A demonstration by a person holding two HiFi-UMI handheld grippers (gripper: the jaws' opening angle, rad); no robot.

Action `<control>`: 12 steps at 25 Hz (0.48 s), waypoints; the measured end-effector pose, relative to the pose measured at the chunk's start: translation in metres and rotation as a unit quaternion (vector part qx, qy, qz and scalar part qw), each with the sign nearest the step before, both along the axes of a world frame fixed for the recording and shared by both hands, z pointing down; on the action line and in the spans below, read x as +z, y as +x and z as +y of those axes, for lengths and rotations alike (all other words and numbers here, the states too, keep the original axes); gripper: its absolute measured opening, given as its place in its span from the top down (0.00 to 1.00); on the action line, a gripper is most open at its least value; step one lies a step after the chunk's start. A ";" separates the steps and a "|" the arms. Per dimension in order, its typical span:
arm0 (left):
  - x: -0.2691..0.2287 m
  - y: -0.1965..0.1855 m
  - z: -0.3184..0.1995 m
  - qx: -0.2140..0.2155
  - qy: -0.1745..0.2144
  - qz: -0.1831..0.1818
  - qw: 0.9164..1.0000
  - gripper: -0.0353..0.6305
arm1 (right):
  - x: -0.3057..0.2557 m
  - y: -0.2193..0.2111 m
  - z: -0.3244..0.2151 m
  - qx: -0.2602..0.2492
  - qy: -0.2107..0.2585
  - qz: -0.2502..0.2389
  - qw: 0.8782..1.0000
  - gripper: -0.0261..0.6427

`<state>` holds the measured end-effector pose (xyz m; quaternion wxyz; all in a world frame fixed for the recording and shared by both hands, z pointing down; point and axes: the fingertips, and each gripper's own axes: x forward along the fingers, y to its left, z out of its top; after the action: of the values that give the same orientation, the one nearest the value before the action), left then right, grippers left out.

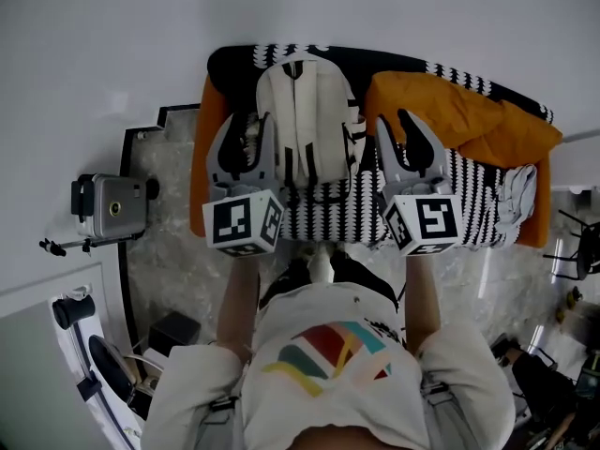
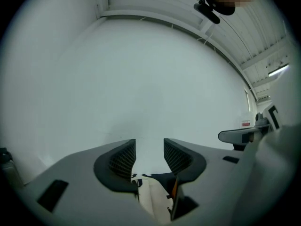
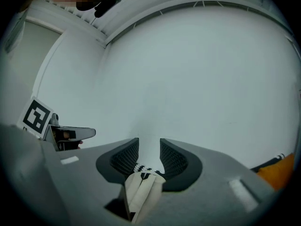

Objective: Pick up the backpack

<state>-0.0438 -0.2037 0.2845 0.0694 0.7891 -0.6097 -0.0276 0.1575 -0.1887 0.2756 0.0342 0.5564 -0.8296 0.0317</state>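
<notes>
the soft cream fabric backpack (image 1: 302,120) lies flat, zip upward, on a black-and-white zigzag cover (image 1: 328,218) at 12 o'clock from the person, with a crumpled orange cloth (image 1: 469,115) near its 3 o'clock. the left gripper (image 1: 248,129) at its 9 o'clock and the right gripper (image 1: 398,129) at its 3 o'clock flank it, each with ribbed fingers narrowly apart, pressing on nothing. a boxy grey camera (image 1: 112,207) sits well apart at 8 o'clock.
</notes>
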 end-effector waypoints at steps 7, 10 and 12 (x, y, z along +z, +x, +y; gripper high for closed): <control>0.068 -0.022 -0.055 -0.015 -0.020 -0.023 0.999 0.64 | 0.049 -0.009 -0.063 -0.024 -0.027 0.019 0.999 0.61; 0.116 -0.037 -0.083 -0.021 -0.027 -0.047 0.998 0.64 | 0.092 -0.017 -0.094 -0.028 -0.039 0.038 0.998 0.57; 0.151 -0.040 -0.098 -0.015 -0.049 -0.051 0.997 0.63 | 0.124 -0.020 -0.111 -0.039 -0.053 0.057 0.996 0.57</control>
<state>-0.0836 -0.3017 0.4358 0.0764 0.7762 -0.6244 0.0419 0.1372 -0.2999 0.3999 0.1123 0.5221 -0.8444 0.0423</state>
